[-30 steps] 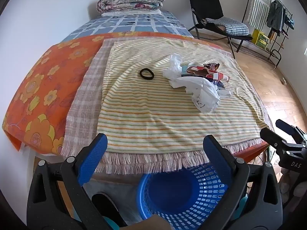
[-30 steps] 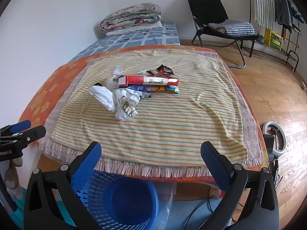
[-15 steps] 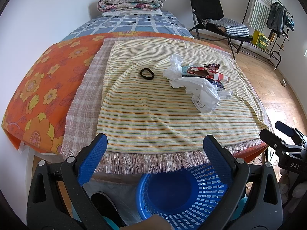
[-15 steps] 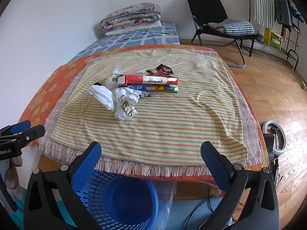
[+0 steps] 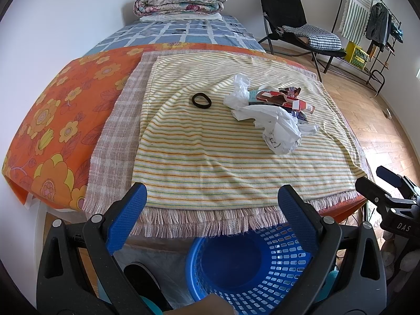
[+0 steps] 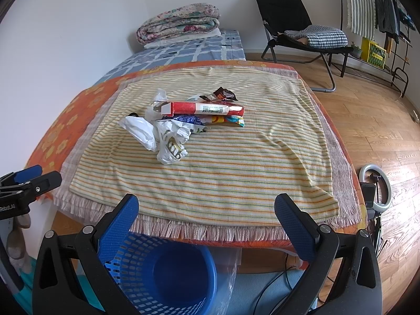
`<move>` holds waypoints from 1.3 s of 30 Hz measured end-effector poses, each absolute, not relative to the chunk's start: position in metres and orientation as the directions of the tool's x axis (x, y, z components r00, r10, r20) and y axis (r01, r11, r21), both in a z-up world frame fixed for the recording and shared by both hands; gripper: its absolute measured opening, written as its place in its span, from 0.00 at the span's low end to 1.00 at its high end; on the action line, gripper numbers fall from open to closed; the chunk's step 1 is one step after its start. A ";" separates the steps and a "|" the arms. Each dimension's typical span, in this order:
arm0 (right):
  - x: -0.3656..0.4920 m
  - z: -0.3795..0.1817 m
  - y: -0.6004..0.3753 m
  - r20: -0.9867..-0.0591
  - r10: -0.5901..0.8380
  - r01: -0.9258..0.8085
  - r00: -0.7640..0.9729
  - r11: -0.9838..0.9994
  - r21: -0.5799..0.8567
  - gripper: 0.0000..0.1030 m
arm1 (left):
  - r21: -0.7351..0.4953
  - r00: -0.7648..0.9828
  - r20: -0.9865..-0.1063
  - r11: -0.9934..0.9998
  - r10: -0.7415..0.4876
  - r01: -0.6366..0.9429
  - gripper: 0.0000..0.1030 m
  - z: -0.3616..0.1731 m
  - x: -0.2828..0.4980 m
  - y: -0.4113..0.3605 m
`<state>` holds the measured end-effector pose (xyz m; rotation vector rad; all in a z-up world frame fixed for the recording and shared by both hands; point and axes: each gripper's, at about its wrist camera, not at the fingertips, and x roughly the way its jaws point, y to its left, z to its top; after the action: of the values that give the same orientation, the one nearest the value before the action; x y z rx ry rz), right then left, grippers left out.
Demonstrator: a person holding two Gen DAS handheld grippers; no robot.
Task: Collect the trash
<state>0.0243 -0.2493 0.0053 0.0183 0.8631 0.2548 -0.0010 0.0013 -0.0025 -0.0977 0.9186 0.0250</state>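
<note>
From the left wrist, the left gripper (image 5: 211, 199) hangs released with nothing between its 2 ribbed blue pads, above a perforated blue plastic basket (image 5: 283, 267); on the fringed striped towel (image 5: 199, 157) beyond lie a black hair tie (image 5: 201, 100) and the trash pile (image 5: 273, 116) of crumpled white bags and wrappers. From the right wrist, the right gripper (image 6: 206, 211) is likewise spread and empty, the trash well ahead, topped by a long red carton (image 6: 202, 108), with nothing in between.

Striped blanket (image 6: 210, 173) lies bare from its fringed near edge up to the trash pile (image 6: 183, 120); approach from the front is unobstructed. Black hair tie (image 5: 201, 100) lies just left of the pile, apart from it. Blue basket (image 5: 249, 262) stands on the floor below the bed edge, mouth unobstructed
</note>
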 end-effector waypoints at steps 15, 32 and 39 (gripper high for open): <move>0.024 0.006 -0.249 -0.750 0.229 -0.214 0.621 0.970 0.119 1.00 | -0.077 0.606 -0.795 0.995 -0.023 -0.063 0.99 -0.002 -0.002 0.000; 0.023 0.006 -0.248 -0.749 0.227 -0.213 0.622 0.970 0.118 1.00 | -0.079 0.604 -0.797 0.995 -0.025 -0.064 0.99 -0.003 -0.002 0.000; 0.024 0.005 -0.249 -0.751 0.225 -0.208 0.621 0.971 0.119 1.00 | -0.080 0.603 -0.797 0.995 -0.025 -0.064 0.99 -0.003 -0.002 0.001</move>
<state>0.0244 -0.2490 0.0051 0.0208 0.8656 0.2489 -0.0016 0.0005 -0.0031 -0.1036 0.9233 0.0225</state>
